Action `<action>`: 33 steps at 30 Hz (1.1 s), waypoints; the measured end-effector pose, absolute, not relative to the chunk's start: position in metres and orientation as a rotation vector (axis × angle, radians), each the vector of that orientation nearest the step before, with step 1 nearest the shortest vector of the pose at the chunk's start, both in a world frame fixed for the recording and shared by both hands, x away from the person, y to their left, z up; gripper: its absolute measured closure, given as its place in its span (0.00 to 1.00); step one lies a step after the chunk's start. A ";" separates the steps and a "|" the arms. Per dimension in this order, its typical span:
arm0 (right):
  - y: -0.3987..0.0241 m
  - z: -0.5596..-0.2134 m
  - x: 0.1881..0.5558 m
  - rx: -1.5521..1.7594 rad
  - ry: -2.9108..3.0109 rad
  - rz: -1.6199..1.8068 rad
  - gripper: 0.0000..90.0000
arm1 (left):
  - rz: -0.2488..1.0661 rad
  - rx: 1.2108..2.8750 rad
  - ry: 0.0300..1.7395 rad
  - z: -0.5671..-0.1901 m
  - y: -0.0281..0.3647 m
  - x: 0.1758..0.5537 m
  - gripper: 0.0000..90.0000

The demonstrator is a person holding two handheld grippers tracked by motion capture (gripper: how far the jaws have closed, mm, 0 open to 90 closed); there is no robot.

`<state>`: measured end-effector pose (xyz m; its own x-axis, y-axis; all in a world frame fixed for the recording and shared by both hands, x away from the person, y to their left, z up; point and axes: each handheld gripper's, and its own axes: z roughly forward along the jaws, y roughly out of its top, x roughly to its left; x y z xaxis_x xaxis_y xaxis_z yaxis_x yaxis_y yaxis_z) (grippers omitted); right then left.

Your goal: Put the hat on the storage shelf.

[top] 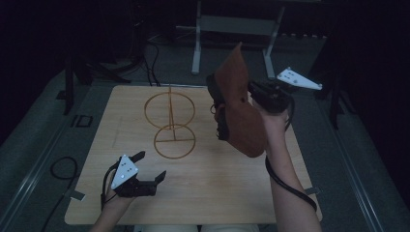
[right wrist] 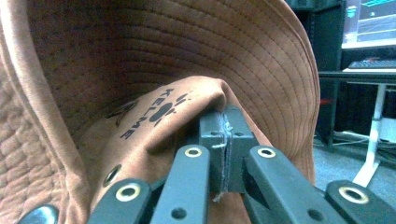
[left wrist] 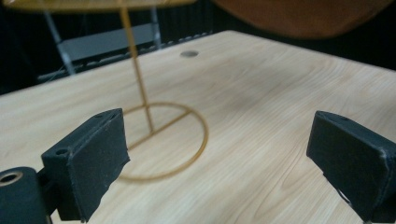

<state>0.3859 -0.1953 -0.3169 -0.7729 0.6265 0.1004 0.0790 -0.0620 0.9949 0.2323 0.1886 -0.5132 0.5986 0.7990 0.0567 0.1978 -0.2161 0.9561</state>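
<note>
Hat lifted clear, stand waiting.

Right tool was clamped on the crown fabric of a brown bucket hat, holding it in the air over the right half of the desk; left tool rested near the left edge with its jaws apart and nothing between them. Likely step: carrying the hat to the wire hat stand at far centre. Next move would call for bringing the brim's opening down over the top ring.

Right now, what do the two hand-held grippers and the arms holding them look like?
Both are black, with flat rectangular jaw pads on linkage arms set with brass-ringed pivots. The left hand-held gripper and right hand-held gripper each carry a grey triangular plate dotted with small marks and trail a black cable. The forearms are bare, no sleeves in view.
</note>
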 end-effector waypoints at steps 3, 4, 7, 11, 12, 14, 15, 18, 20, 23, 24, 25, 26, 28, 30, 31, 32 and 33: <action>-0.178 -0.310 0.393 0.735 1.832 1.881 0.99 | 0.704 1.735 0.848 -0.525 0.194 0.228 0.06; -0.173 -0.308 0.395 0.725 1.829 1.889 0.99 | 0.708 1.736 0.859 -0.530 0.197 0.225 0.06; -0.155 -0.299 0.399 0.699 1.827 1.873 0.99 | 0.713 1.719 0.881 -0.538 0.201 0.223 0.06; -0.122 -0.288 0.402 0.637 1.852 1.847 0.99 | 0.714 1.724 0.899 -0.543 0.204 0.222 0.06; -0.112 -0.287 0.403 0.627 1.865 1.840 0.99 | 0.719 1.726 0.900 -0.545 0.205 0.222 0.06; -0.094 -0.286 0.406 0.606 1.896 1.847 0.99 | 0.711 1.714 0.910 -0.546 0.208 0.222 0.06; -0.086 -0.288 0.407 0.602 1.916 1.858 0.99 | 0.703 1.706 0.916 -0.547 0.209 0.221 0.06; -0.063 -0.296 0.411 0.590 1.990 1.886 0.99 | 0.692 1.695 0.922 -0.548 0.211 0.221 0.06; -0.049 -0.304 0.412 0.579 2.044 1.893 0.99 | 0.692 1.689 0.926 -0.548 0.212 0.221 0.06; -0.036 -0.313 0.414 0.576 2.118 1.872 0.99 | 0.692 1.686 0.931 -0.549 0.213 0.221 0.06; -0.023 -0.323 0.417 0.576 2.189 1.837 0.99 | 0.691 1.678 0.934 -0.549 0.214 0.221 0.06; -0.019 -0.326 0.418 0.579 2.211 1.822 0.99 | 0.691 1.677 0.934 -0.549 0.215 0.221 0.06; -0.015 -0.330 0.419 0.583 2.230 1.800 0.99 | 0.692 1.677 0.933 -0.549 0.215 0.221 0.06; -0.011 -0.333 0.420 0.581 2.257 1.780 0.99 | 0.690 1.677 0.932 -0.549 0.214 0.220 0.06; -0.001 -0.344 0.423 0.601 2.303 1.734 0.99 | 0.687 1.680 0.932 -0.550 0.214 0.220 0.06; 0.000 -0.346 0.424 0.602 2.309 1.725 0.99 | 0.684 1.680 0.933 -0.550 0.214 0.220 0.06; 0.001 -0.349 0.424 0.600 2.315 1.723 0.98 | 0.685 1.676 0.936 -0.551 0.214 0.220 0.06; 0.001 -0.349 0.424 0.600 2.315 1.723 0.98 | 0.685 1.676 0.936 -0.551 0.214 0.220 0.06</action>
